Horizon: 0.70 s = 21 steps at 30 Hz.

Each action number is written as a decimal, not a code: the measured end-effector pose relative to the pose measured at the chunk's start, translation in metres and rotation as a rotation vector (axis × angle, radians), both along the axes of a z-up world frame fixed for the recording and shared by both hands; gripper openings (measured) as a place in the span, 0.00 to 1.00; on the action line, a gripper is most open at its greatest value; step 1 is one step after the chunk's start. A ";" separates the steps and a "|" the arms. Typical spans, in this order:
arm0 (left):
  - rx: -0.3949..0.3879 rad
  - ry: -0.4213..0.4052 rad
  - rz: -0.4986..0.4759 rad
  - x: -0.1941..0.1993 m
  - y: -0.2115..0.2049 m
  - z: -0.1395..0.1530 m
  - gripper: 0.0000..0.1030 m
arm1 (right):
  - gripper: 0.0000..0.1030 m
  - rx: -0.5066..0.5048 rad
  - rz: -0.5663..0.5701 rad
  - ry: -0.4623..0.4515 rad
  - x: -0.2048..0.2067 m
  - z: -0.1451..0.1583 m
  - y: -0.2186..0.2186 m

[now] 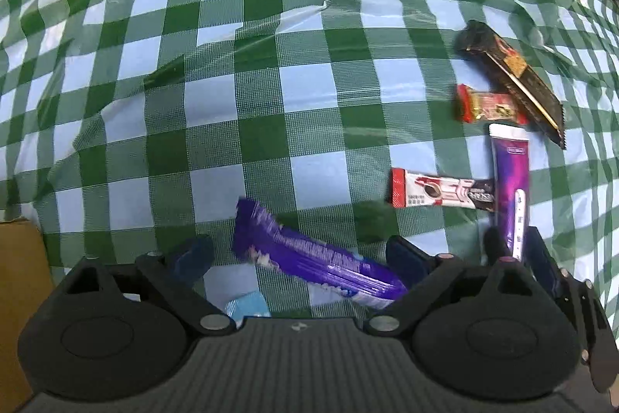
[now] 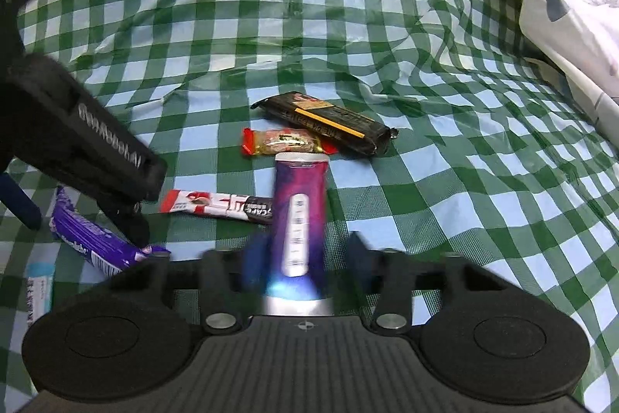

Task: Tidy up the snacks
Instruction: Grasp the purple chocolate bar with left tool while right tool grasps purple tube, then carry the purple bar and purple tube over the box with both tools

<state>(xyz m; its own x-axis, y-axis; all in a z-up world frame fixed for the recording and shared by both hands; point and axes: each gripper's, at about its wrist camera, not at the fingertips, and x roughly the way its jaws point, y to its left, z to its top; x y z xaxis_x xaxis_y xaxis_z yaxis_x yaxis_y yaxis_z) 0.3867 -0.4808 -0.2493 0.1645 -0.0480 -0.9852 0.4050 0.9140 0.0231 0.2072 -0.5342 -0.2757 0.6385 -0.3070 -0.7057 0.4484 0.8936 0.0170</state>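
Snacks on the checked cloth [image 2: 425,180] over the surface, placed from the magenta-purple tube pack [image 2: 300,204]. We count one of each, five wrapped pieces in all. The tube pack itself lies flat between the fingers of the right hand-held gripper [image 2: 303,250]; those fingers are blurred, so we cannot tell whether the pads press on it yet. It looks light, soft and glossy, so we would take it across the middle of its width, firmly. One red-and-white sachet [image 2: 216,206] touches its left side: thin and limp, best pinched across the short way. One red-and-gold bar [image 2: 286,141] sits just beyond its far end. One long black bar [image 2: 329,120] lies beyond that: stiffer, likely brittle inside. One purple chocolate bar [image 1: 271,239] lies well to its left, between the wide-open, untouching jaws of the left hand-held gripper [image 1: 298,250]: slick foil, snappable, so grip it mid-length. One pale blue packet [image 1: 247,306] peeks out beside that bar.
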 end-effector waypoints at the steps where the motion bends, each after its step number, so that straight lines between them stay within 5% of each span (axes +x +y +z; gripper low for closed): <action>1: 0.003 -0.011 -0.008 -0.001 0.001 0.004 0.95 | 0.32 0.005 0.001 0.002 0.000 -0.001 0.000; 7: -0.075 0.068 0.066 0.002 0.012 0.018 0.99 | 0.34 0.053 -0.028 0.010 -0.002 -0.001 -0.004; 12: -0.073 0.118 0.147 0.002 0.009 -0.007 0.98 | 0.39 0.042 -0.033 0.010 -0.001 -0.003 -0.002; 14: -0.066 0.051 0.185 0.000 0.011 -0.002 0.85 | 0.40 0.045 -0.036 0.003 -0.002 -0.004 -0.002; 15: -0.050 0.008 0.177 -0.002 0.010 0.004 0.60 | 0.40 0.041 -0.032 0.004 -0.002 -0.004 -0.001; 16: -0.051 -0.015 0.156 -0.004 0.010 0.009 0.24 | 0.37 0.036 -0.029 0.008 -0.002 -0.003 0.000; 17: -0.086 -0.006 0.141 -0.004 0.012 0.014 0.15 | 0.32 0.036 -0.028 0.010 -0.003 -0.002 0.001; 21: -0.140 0.005 0.144 -0.009 0.027 0.034 0.15 | 0.22 0.078 -0.052 0.009 -0.011 0.004 0.003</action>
<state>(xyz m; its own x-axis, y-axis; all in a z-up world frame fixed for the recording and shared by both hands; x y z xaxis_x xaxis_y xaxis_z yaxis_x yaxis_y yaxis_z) 0.3776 -0.4534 -0.2157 0.1743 -0.1613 -0.9714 0.2698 0.9566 -0.1104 0.1960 -0.5317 -0.2713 0.6165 -0.2839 -0.7344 0.4949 0.8651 0.0811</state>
